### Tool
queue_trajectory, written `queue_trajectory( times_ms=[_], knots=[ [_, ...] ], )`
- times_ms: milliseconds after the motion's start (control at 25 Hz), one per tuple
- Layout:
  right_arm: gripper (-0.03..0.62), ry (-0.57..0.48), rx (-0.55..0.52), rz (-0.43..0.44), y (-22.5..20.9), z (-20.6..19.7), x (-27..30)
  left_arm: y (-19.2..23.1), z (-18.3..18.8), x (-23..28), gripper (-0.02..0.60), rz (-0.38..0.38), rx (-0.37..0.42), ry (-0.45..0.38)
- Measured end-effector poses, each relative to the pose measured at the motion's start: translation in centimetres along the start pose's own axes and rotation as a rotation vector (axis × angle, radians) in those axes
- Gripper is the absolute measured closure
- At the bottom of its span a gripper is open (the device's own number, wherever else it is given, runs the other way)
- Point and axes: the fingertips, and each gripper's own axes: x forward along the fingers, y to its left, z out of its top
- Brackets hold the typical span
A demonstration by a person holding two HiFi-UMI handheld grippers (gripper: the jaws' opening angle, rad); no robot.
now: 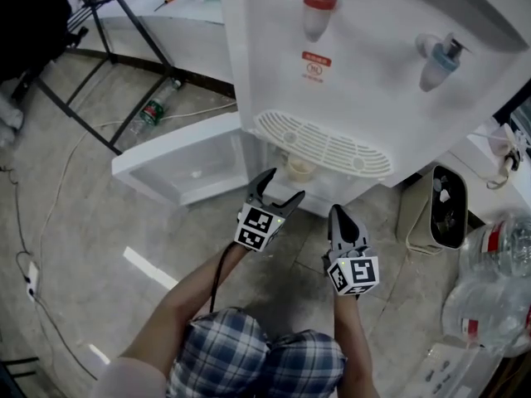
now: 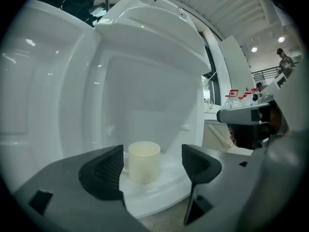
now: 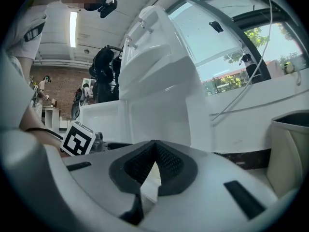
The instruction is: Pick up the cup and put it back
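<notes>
Head view: a smooth white plastic water dispenser (image 1: 373,65) with a slotted drip tray (image 1: 323,145). Just below the tray a small cream cup (image 1: 300,169) stands in the open lower compartment. The left gripper (image 1: 284,185) points at it, and the right gripper (image 1: 337,212) is beside it.

Left gripper view: the cup (image 2: 144,161) is cylindrical and upright, mouth up, on a glossy white ledge. It sits beyond the ribbed black fingers (image 2: 104,170), which are spread wide and hold nothing.

Right gripper view: the ribbed fingers (image 3: 169,166) are clenched tip to tip, empty.
</notes>
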Motion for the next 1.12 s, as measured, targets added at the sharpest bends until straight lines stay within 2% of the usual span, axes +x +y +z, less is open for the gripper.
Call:
queue_trajectory(
  times_ms=[280, 440, 800, 1120],
  knots=[
    [0.576, 0.017, -0.013, 0.009, -0.2, -1.0, -0.2, -0.5, -2.1, 3.9, 0.212, 0.053, -0.042, 0.036],
    [0.576, 0.024, -0.020, 0.012, -0.1, -1.4, -0.3, 0.2, -2.8, 5.3, 0.206, 0.098, -0.099, 0.049],
    [0.577, 0.022, -0.005, 0.005, -0.6, -2.0, -0.3, 1.8, -4.0, 7.5, 0.204, 0.148, -0.070, 0.077],
    [0.576, 0.025, 0.022, -0.014, -1.1, -2.9, 0.0, 2.3, -4.9, 8.7, 0.204, 0.149, -0.049, 0.093]
  ],
)
